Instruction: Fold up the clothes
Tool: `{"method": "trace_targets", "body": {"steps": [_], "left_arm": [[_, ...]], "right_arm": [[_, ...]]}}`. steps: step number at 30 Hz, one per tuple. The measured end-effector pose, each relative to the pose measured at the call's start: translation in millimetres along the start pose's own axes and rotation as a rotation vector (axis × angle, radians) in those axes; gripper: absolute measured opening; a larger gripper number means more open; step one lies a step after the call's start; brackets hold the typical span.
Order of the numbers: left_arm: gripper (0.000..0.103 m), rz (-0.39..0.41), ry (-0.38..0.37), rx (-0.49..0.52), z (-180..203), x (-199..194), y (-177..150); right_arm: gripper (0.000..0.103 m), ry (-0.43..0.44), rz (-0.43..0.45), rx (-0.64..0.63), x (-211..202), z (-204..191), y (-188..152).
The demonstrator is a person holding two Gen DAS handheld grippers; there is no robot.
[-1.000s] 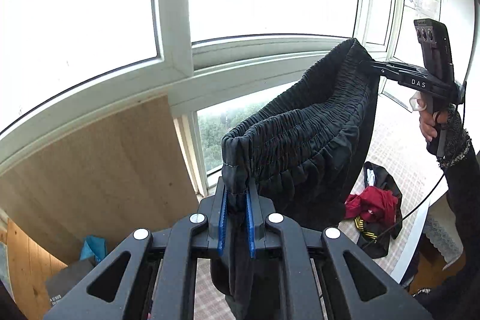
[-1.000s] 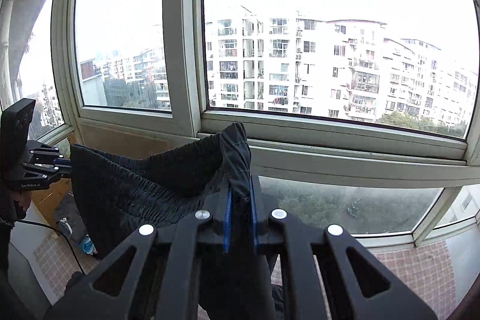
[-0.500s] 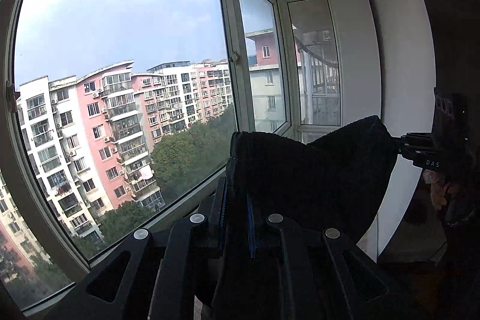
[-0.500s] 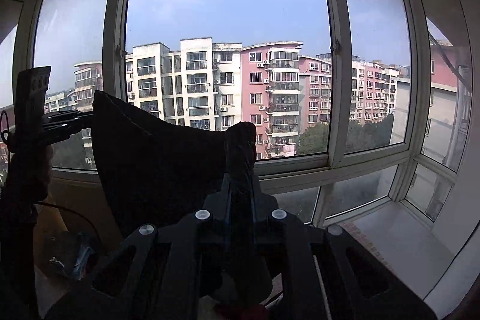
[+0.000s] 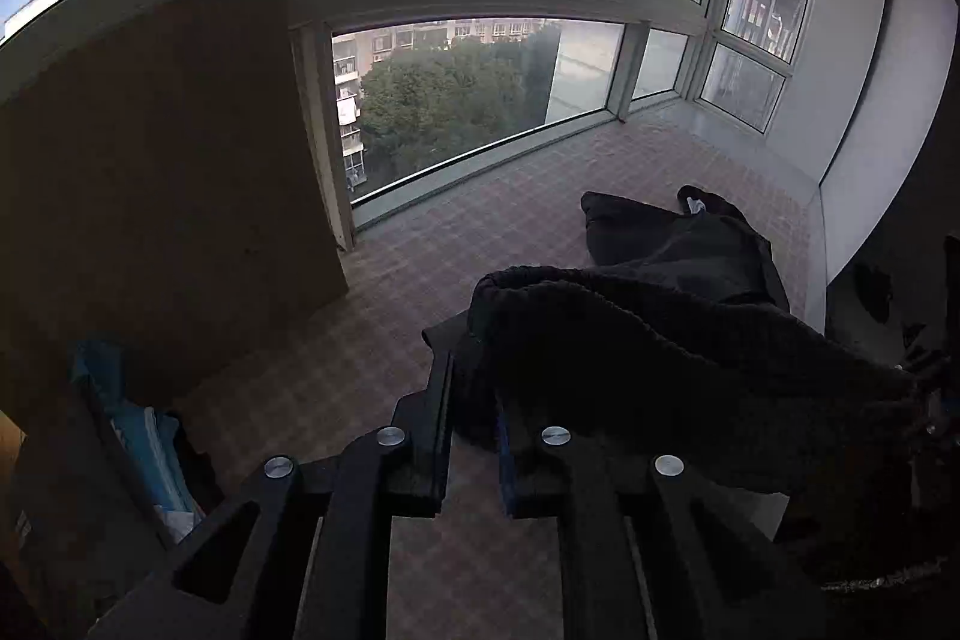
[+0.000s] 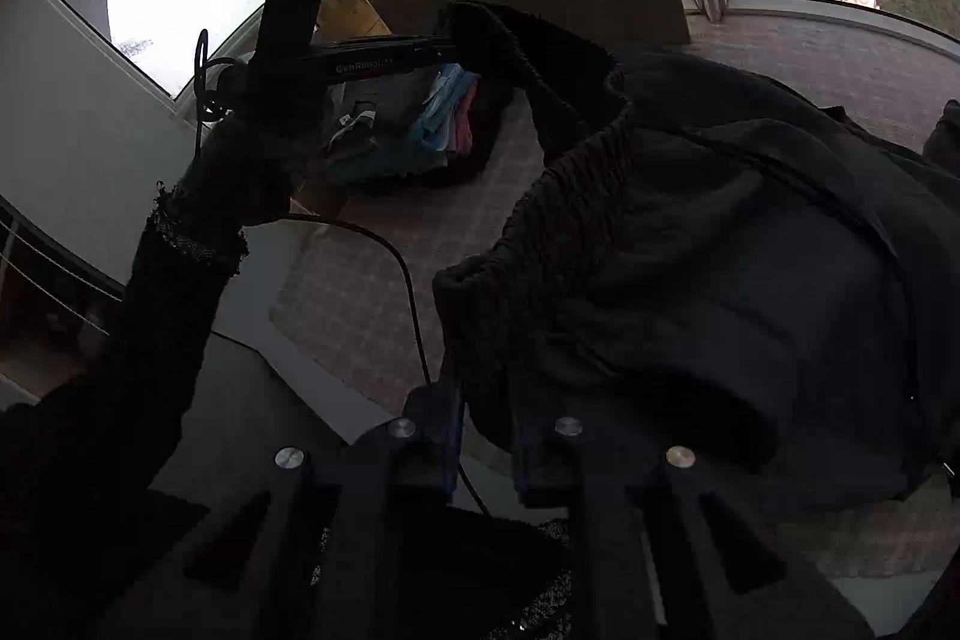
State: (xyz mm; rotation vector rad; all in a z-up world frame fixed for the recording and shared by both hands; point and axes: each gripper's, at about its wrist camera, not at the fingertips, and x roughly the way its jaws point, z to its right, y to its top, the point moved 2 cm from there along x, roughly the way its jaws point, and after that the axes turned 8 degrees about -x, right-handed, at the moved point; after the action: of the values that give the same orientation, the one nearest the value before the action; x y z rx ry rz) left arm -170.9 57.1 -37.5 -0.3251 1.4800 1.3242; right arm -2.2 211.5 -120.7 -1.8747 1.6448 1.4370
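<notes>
Black trousers (image 6: pixel 690 232) pinched at waistband corners by left gripper (image 5: pixel 474 400) and right gripper (image 6: pixel 486 400), spread for laying flat on table (image 5: pixel 372 352).

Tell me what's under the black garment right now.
Under the black garment lies the checked table cover; a dark bag pokes out behind it. Whatever sits beneath the spread fabric is covered.

1. The black garment with a gathered elastic waistband (image 5: pixel 660 340) runs off the left wrist view at 3 o'clock, where the right gripper (image 5: pixel 936 388) is only a dark sliver.
2. Its far end lies in shadow towards 1 o'clock; the shape there cannot be told.
3. The folded blue, pink and grey clothes (image 6: pixel 420 130) are half hidden behind the left gripper (image 6: pixel 447 43).
4. The waistband hides the pad faces of both jaws.
</notes>
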Motion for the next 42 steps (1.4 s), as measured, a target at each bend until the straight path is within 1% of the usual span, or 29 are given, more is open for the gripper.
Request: {"method": "trace_targets", "body": {"steps": [1,2,3,4,5,6,7,8,9,10,12,14,15,16,18,19,21,23,25,27,30,33,34,35,36,37,39,42], "left_arm": [[0.012,-0.085,0.036,-0.050,-23,19,-39],[0.012,-0.155,0.074,-0.079,-34,31,-76],[0.012,-0.200,0.104,-0.087,-40,34,-107],[0.012,-0.228,0.117,-0.095,-45,32,-129],[0.013,-0.240,0.123,-0.111,-52,27,-149],[0.013,-0.238,0.132,-0.129,-59,18,-164],[0.018,-0.228,0.143,-0.143,-63,9,-170],[0.020,-0.212,0.150,-0.158,-64,1,-174],[0.022,-0.194,0.149,-0.175,-66,-6,-176],[0.022,-0.178,0.148,-0.194,-71,-13,-180],[0.022,-0.156,0.165,-0.263,-81,-20,-181],[0.023,-0.136,0.126,-0.340,-80,-31,-184],[0.023,-0.123,0.092,-0.352,-71,-37,-185],[0.023,-0.115,0.048,-0.344,-55,-34,-185],[0.030,-0.108,-0.042,-0.333,-23,-22,-184],[0.032,-0.108,-0.093,-0.339,-7,-16,-182],[0.032,-0.125,-0.203,-0.345,29,1,-175],[0.032,-0.166,-0.272,-0.317,68,20,-166],[0.033,-0.214,-0.310,-0.254,107,35,-164],[0.035,-0.245,-0.291,-0.208,132,43,-166],[0.039,-0.268,-0.239,-0.197,149,53,-170],[0.039,-0.287,-0.144,-0.149,161,56,-178],[0.036,-0.292,-0.125,-0.132,164,57,-181],[0.028,-0.295,-0.118,-0.121,167,59,-184],[0.018,-0.298,-0.113,-0.111,169,60,-188],[0.005,-0.312,-0.106,-0.104,170,61,-194],[0.005,-0.335,-0.077,-0.122,166,54,-211],[0.005,-0.353,-0.027,-0.262,139,27,-250]], "right_arm": [[0.014,0.013,-0.036,-0.008,15,2,-6],[0.014,0.000,-0.037,-0.025,18,4,-13],[0.014,-0.014,-0.024,-0.022,10,11,-15],[0.015,-0.027,-0.009,-0.016,1,18,-16],[0.016,-0.040,0.006,-0.010,-9,26,-18],[0.020,-0.074,0.023,0.027,-20,43,-17],[0.029,-0.111,0.041,0.068,-31,62,-15],[0.033,-0.123,0.045,0.108,-38,79,-17],[0.034,-0.130,0.047,0.146,-46,97,-19],[0.034,-0.152,0.044,0.166,-50,110,-19],[0.034,-0.287,0.015,0.159,-51,128,-21],[0.034,-0.419,-0.014,0.161,-62,166,-22],[0.034,-0.455,-0.015,0.177,-67,183,-24],[0.034,-0.482,-0.018,0.201,-71,198,-25],[0.034,-0.551,-0.051,0.195,-67,224,-22],[0.034,-0.586,-0.068,0.190,-65,237,-21],[0.034,-0.650,-0.106,0.202,-63,259,-23],[0.034,-0.621,-0.113,0.254,-64,277,-28],[0.034,-0.577,-0.104,0.268,-64,284,-31],[0.034,-0.556,-0.105,0.250,-63,286,-33],[0.034,-0.510,-0.121,0.219,-58,285,-32],[0.034,-0.476,-0.135,0.182,-52,283,-27],[0.034,-0.475,-0.137,0.169,-51,282,-24],[0.034,-0.476,-0.139,0.158,-50,282,-22],[0.034,-0.474,-0.143,0.151,-49,283,-19],[0.034,-0.470,-0.146,0.146,-48,284,-17],[0.034,-0.466,-0.156,0.132,-47,286,-16],[0.034,-0.477,-0.181,0.111,-46,291,-18]]}}
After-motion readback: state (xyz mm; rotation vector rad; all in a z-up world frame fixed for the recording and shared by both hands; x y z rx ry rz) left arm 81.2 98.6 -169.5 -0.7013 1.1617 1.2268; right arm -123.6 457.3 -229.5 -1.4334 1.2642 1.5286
